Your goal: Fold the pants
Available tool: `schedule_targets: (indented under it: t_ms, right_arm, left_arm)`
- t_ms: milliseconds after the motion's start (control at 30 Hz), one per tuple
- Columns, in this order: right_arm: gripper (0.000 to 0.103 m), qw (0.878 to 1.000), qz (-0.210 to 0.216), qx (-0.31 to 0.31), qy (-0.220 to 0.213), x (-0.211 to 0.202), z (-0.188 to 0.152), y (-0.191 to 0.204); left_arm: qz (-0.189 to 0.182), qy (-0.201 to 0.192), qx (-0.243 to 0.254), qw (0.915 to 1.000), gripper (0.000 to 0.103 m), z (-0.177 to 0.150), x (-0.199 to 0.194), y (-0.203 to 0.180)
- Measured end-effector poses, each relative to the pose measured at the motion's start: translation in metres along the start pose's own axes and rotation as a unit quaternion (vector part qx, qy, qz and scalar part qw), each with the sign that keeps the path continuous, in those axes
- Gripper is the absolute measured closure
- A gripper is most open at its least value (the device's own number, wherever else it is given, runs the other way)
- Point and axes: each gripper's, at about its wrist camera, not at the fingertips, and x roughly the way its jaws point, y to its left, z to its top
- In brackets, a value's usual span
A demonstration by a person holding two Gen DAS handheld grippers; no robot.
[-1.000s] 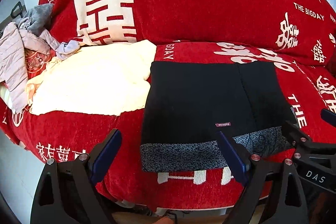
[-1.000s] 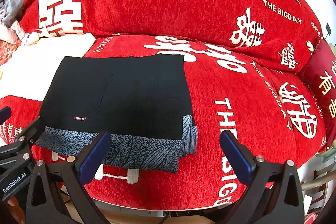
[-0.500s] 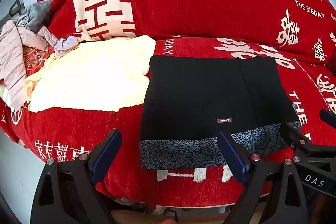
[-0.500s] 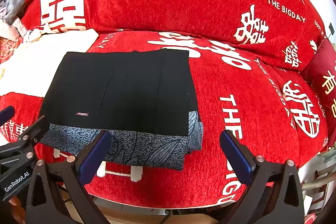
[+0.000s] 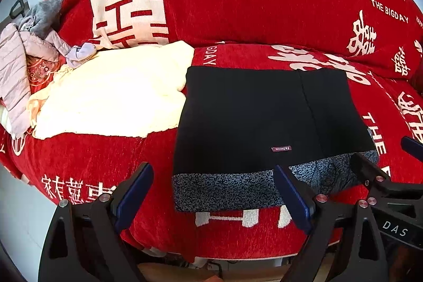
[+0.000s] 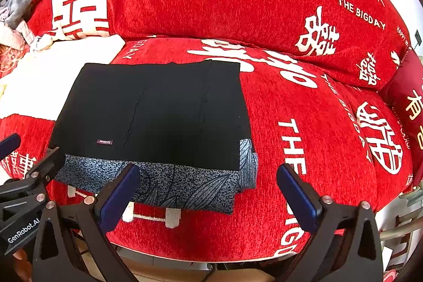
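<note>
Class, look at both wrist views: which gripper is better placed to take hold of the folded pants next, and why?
Probably the left gripper: its open jaws straddle the near patterned edge of the pants. The right gripper mostly frames bare sofa cover beside them.

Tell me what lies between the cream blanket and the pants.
Nothing: in the left wrist view the cream blanket meets the folded pants at their left edge.

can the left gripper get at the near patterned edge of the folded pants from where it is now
Probably yes. The left gripper is open, empty, and the pants lie flat on the sofa just ahead, their patterned edge nearest, nothing between.
</note>
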Motion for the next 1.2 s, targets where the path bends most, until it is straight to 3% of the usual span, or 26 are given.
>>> schedule_targets:
  t_ms: [800,1200]
  right_arm:
    - [0.0,1.0,-0.001,-0.001,0.0,0.0,0.0,0.0]
    - [0.0,1.0,-0.005,0.002,0.018,0.005,-0.008,-0.006]
  left_arm:
    - [-0.001,-0.001,0.001,1.0,0.01,0.0,0.0,0.001]
    - [-0.016,0.02,-0.001,0.9997,0.01,-0.01,0.014,-0.002]
